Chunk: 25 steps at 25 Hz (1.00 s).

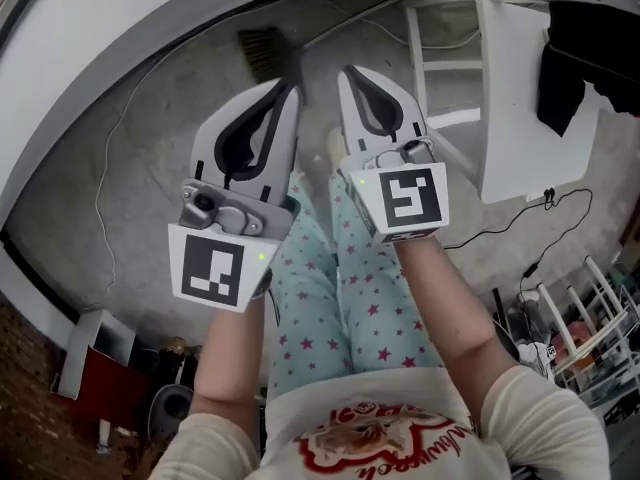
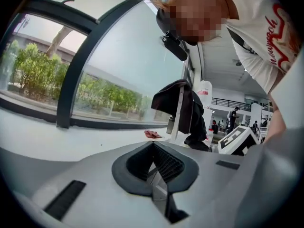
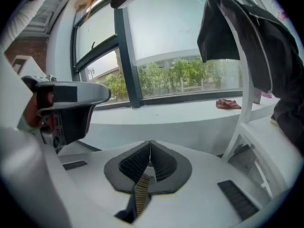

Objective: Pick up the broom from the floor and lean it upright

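The broom [image 1: 262, 52] lies on the grey floor at the top of the head view; its dark bristle head shows near the curved ledge. Both grippers are held out above my legs, side by side and apart from the broom. My left gripper [image 1: 293, 88] points toward the bristles, its tips just below them in the picture. My right gripper [image 1: 347, 71] sits to the right of it. In the left gripper view the left gripper [image 2: 153, 144] has its ribbed pads meeting, with nothing between them. The right gripper [image 3: 150, 142] is likewise shut and empty. Neither gripper view shows the broom.
A white chair [image 1: 505, 98] with a dark garment [image 1: 572, 63] over it stands at the right. A black cable [image 1: 520, 218] trails on the floor beside it. The curved white ledge [image 1: 120, 48] under the window bounds the far side; a red cloth [image 3: 229, 103] lies on it.
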Each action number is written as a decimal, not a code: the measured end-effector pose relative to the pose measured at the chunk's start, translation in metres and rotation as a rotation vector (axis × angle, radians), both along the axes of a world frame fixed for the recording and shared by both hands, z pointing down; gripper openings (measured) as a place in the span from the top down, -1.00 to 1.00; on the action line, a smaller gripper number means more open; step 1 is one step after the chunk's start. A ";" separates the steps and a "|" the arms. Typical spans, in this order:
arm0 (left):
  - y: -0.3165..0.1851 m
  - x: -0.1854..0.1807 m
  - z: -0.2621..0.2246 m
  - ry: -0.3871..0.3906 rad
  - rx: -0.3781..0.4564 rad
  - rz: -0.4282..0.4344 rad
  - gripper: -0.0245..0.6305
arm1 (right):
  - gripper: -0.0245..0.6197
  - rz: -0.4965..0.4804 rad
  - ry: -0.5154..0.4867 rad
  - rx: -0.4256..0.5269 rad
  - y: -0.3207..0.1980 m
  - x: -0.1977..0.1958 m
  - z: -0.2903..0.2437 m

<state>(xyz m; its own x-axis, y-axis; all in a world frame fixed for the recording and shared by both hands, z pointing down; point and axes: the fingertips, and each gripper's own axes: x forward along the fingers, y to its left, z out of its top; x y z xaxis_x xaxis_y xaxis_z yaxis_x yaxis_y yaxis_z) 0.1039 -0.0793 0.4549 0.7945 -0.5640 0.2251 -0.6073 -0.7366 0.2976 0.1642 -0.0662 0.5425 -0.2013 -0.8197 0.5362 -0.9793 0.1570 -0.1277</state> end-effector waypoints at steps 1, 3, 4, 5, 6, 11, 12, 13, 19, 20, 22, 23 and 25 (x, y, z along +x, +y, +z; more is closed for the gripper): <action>-0.001 0.002 0.020 -0.002 -0.005 0.001 0.87 | 0.85 -0.006 0.000 -0.014 0.002 0.000 0.018; -0.003 0.011 0.058 -0.002 -0.014 0.016 0.87 | 0.85 -0.026 0.005 -0.027 0.006 0.002 0.052; -0.003 0.016 0.073 0.003 -0.016 0.027 0.87 | 0.85 -0.036 0.010 -0.024 0.006 0.003 0.066; -0.003 0.022 0.088 0.006 -0.016 0.040 0.87 | 0.85 -0.044 0.011 -0.017 0.006 0.004 0.079; -0.001 0.027 0.102 0.007 -0.018 0.052 0.87 | 0.85 -0.048 0.010 -0.009 0.007 0.004 0.092; -0.002 0.032 0.174 -0.019 -0.054 0.045 0.87 | 0.85 -0.052 -0.001 -0.008 0.013 0.005 0.154; -0.003 0.033 0.183 -0.031 -0.056 0.047 0.87 | 0.85 -0.056 0.009 -0.019 0.014 0.007 0.164; -0.004 0.033 0.190 -0.036 -0.060 0.046 0.87 | 0.85 -0.067 0.025 -0.022 0.015 0.008 0.172; -0.007 0.028 0.207 -0.031 -0.062 0.046 0.87 | 0.85 -0.081 0.028 -0.040 0.007 0.007 0.213; -0.007 0.027 0.210 -0.033 -0.056 0.052 0.88 | 0.85 -0.064 0.014 -0.046 0.004 0.009 0.220; -0.008 0.027 0.216 -0.033 -0.055 0.054 0.87 | 0.85 -0.026 -0.012 -0.066 -0.001 0.015 0.236; -0.008 0.026 0.219 -0.034 -0.060 0.053 0.87 | 0.85 -0.004 -0.030 -0.080 -0.002 0.018 0.245; -0.009 0.024 0.225 -0.036 -0.068 0.050 0.87 | 0.85 0.053 -0.097 -0.114 -0.004 0.023 0.264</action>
<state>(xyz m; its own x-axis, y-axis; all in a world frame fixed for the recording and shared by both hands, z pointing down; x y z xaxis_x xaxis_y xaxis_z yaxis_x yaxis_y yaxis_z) 0.1283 -0.0888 0.6796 0.8120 -0.5064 0.2901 -0.5814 -0.7451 0.3268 0.1869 -0.0702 0.8066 -0.2149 -0.7651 0.6069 -0.9680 0.0846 -0.2361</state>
